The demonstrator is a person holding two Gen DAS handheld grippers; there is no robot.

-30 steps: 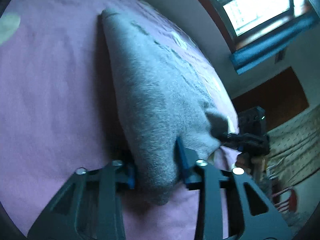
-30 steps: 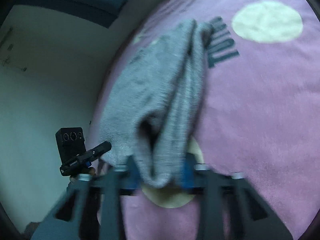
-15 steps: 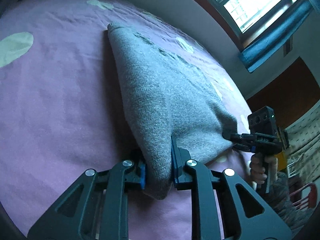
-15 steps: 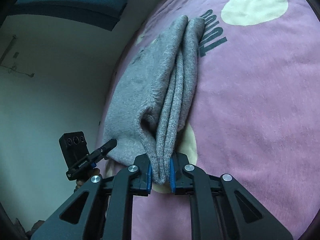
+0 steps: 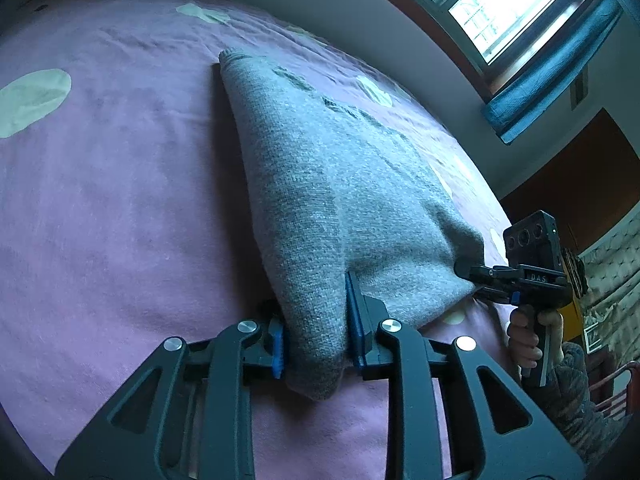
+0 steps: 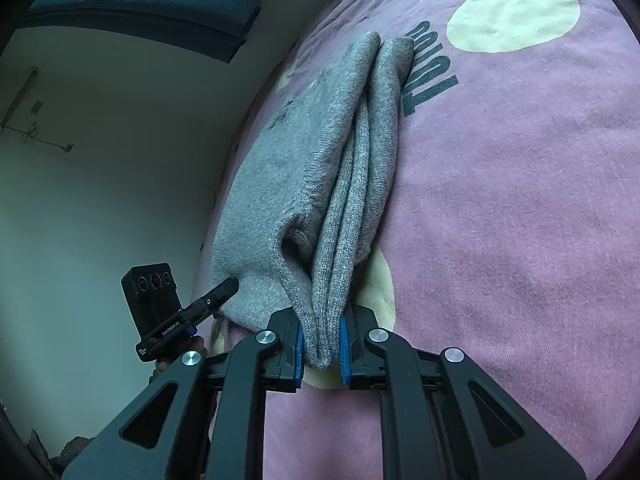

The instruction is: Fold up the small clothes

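Grey knit garment, left tongs pinching it, right tongs pinching it

Black fingers, blue pads, silver screws

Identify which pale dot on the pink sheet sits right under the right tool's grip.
The dot partly hidden beneath the grey garment, just ahead of the right tool; the larger dot lies bare, far ahead.

Right gripper jaws clamp folded grey knit garment corner over pink spotted bedsheet.
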